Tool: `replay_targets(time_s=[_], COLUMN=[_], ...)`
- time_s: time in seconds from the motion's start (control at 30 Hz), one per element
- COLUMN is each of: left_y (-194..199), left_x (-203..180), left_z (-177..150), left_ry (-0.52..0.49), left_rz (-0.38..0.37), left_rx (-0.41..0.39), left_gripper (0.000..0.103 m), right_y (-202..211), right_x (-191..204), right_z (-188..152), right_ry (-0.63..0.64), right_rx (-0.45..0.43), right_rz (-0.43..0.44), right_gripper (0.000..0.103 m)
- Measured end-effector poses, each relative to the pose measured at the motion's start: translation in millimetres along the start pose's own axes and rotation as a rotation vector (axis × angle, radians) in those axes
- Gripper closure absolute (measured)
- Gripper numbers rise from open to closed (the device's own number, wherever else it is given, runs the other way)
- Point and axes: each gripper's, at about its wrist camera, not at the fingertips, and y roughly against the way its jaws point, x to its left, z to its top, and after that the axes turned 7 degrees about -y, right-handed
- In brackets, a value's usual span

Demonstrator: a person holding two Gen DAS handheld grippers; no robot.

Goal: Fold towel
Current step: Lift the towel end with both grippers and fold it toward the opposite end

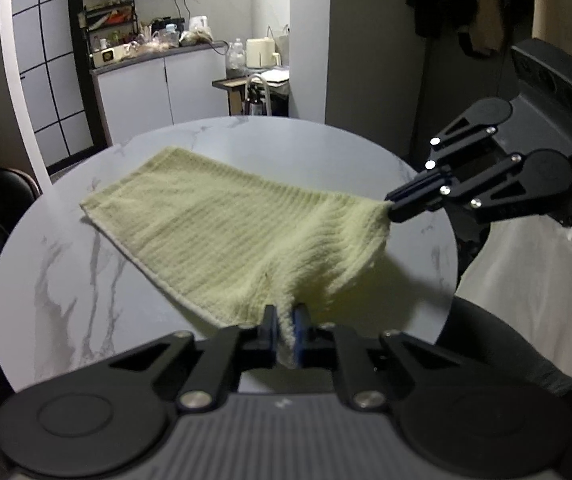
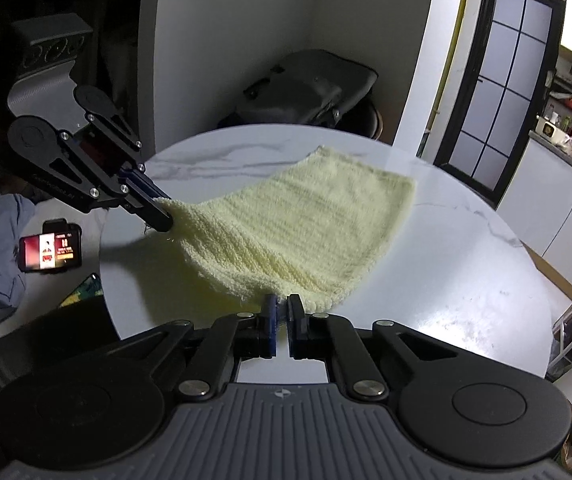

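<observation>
One pale yellow ribbed towel, corners lifted

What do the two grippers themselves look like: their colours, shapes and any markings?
The left gripper and the right gripper match. Each has a grey ribbed body with a small light emblem, two round black discs at its sides, and black linkage bars with triangular cut-outs and silver screw heads. The narrow black fingers carry blue inner pads. A green light glows on the right gripper's body in the left wrist view.
</observation>
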Motion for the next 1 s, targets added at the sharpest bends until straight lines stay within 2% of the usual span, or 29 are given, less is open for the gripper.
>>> replay_targets(time_s=[0.47,0.53,0.8,1.0], left_y=[46.8,54.8,76.0,65.1], left_x=[-4.7,-5.0,-4.4,0.7], left_z=[33.7,40.6,62.1,69.3], left_ry=[-0.049,-0.06,-0.079,-0.055], left_rz=[0.08,0.116,0.128,0.127], left_rx=[-0.138,-0.163,-0.182,-0.159], left_gripper=[0.094,0.094,0.095,0.095], right_y=[53.7,59.4,74.9,65.7], right_x=[5.9,7.4,7.2,-3.5], right_z=[32.5,37.6,58.0,66.6], right_ry=[0.011,0.016,0.031,0.006], right_rx=[-0.164,-0.182,-0.226,-0.212], right_rz=[-0.053,-0.055,-0.057,-0.056], right_gripper=[0.097,0.097,0.097,0.097])
